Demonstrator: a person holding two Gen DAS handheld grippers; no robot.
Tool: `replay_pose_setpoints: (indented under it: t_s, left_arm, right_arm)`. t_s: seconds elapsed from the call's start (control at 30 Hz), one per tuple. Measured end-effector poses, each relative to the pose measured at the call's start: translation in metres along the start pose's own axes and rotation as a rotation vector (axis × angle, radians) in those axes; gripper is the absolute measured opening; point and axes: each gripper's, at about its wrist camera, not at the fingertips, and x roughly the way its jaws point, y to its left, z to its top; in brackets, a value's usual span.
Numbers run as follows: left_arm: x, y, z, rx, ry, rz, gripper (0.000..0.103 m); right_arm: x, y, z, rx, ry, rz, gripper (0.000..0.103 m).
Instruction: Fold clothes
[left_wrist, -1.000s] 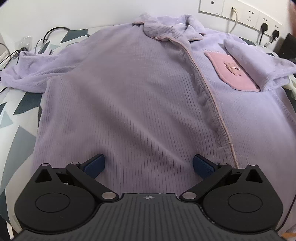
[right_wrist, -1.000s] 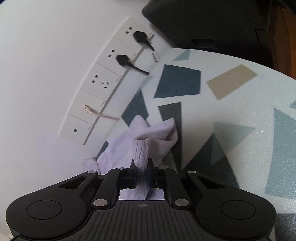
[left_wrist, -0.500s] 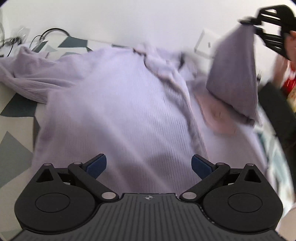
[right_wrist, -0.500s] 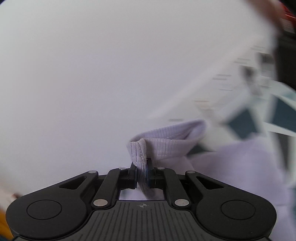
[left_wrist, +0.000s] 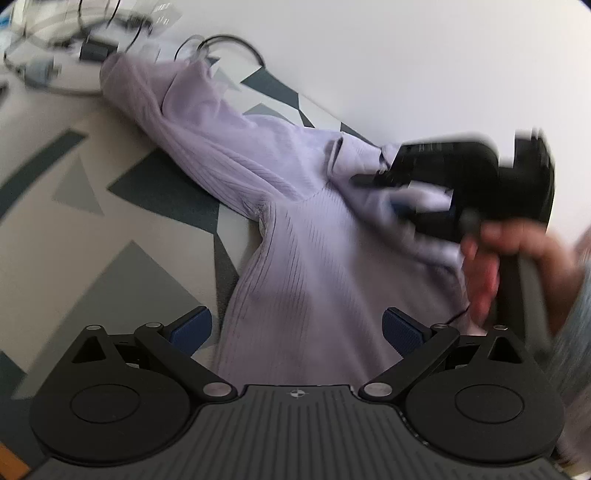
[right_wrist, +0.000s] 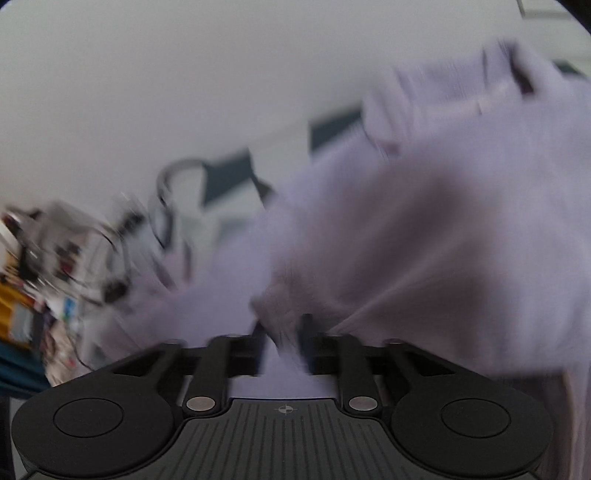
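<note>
Half a second ago the right gripper (left_wrist: 410, 206) was up high near the wall with a sleeve end hanging from it; now it has swung down and across onto the top of the purple pajama top (left_wrist: 314, 280). The left camera has turned too, so the other sleeve (left_wrist: 177, 122) now shows long and clear, and the pink pocket is out of sight.

Up close, the left gripper (left_wrist: 297, 328) hovers over the bottom part of the pajama top. Its two blue pads are spread wide apart and hold nothing.

A little farther on, the right gripper is blurry from moving fast. In its own camera its fingers are pressed together on a bunch of purple cloth (right_wrist: 284, 325), so it is pinching the sleeve it carried over. A hand (left_wrist: 495, 266) grips its handle at the right side.

Farther back, the pajama top lies spread on the bed cover (left_wrist: 74, 236) with gray and dark shapes. The other sleeve stretches away to the far left corner, near some black cables (left_wrist: 221, 44) by the wall.

I think this means one sleeve is being folded in over the body of the top. It looks partly done: that sleeve is across, but the far sleeve lies stretched out to the side.
</note>
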Motion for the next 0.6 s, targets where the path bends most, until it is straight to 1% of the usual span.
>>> replay_pose_setpoints:
  t_s: [0.03,0.07,0.1,0.13,0.17,0.23,0.27,0.3,0.37,0.43,0.47,0.5,0.57,0.6]
  left_arm:
    - [0.002,0.003,0.004,-0.023,0.005,-0.018,0.101]
    - [0.004,0.006,0.007,-0.045,0.011,-0.036,0.101]
    - [0.006,0.009,0.011,-0.068,0.016,-0.054,0.101]
    - [0.01,0.009,0.014,-0.078,0.017,-0.071,0.101]
    - [0.017,0.003,0.019,-0.071,0.008,-0.081,0.1]
    - [0.032,-0.011,0.027,-0.047,-0.017,-0.086,0.097]
    - [0.041,-0.019,0.03,-0.039,-0.02,-0.085,0.092]
    - [0.051,-0.024,0.033,-0.042,-0.016,-0.088,0.086]
    - [0.072,-0.031,0.039,-0.074,0.009,-0.1,0.082]
    - [0.091,-0.03,0.045,-0.13,0.013,-0.091,0.079]
    - [0.1,-0.027,0.049,-0.169,0.007,-0.067,0.077]
    - [0.107,-0.023,0.052,-0.216,-0.009,-0.051,0.074]
    - [0.113,-0.017,0.056,-0.302,-0.047,-0.067,0.074]
    - [0.116,-0.016,0.059,-0.339,-0.053,-0.068,0.074]
  right_arm:
    - [0.001,-0.002,-0.002,0.004,0.025,-0.008,0.049]
    - [-0.005,-0.005,0.0,0.014,0.037,0.008,0.065]
    - [-0.016,-0.004,-0.003,0.021,0.034,0.037,0.071]
    - [-0.03,-0.008,-0.001,0.037,0.004,0.071,0.076]
    - [-0.045,-0.013,0.003,0.054,-0.027,0.105,0.079]
    - [-0.074,-0.025,0.01,0.089,-0.097,0.163,0.083]
    - [-0.09,-0.038,0.015,0.112,-0.142,0.171,0.083]
    - [-0.106,-0.053,0.015,0.145,-0.188,0.162,0.083]
    - [-0.136,-0.087,0.013,0.225,-0.265,0.138,0.083]
    - [-0.163,-0.128,-0.003,0.33,-0.317,0.135,0.082]
    - [-0.177,-0.149,-0.011,0.383,-0.342,0.135,0.082]
    - [-0.188,-0.169,-0.023,0.442,-0.367,0.149,0.082]
    - [-0.201,-0.205,-0.05,0.572,-0.403,0.204,0.082]
    - [-0.207,-0.222,-0.063,0.638,-0.421,0.232,0.082]
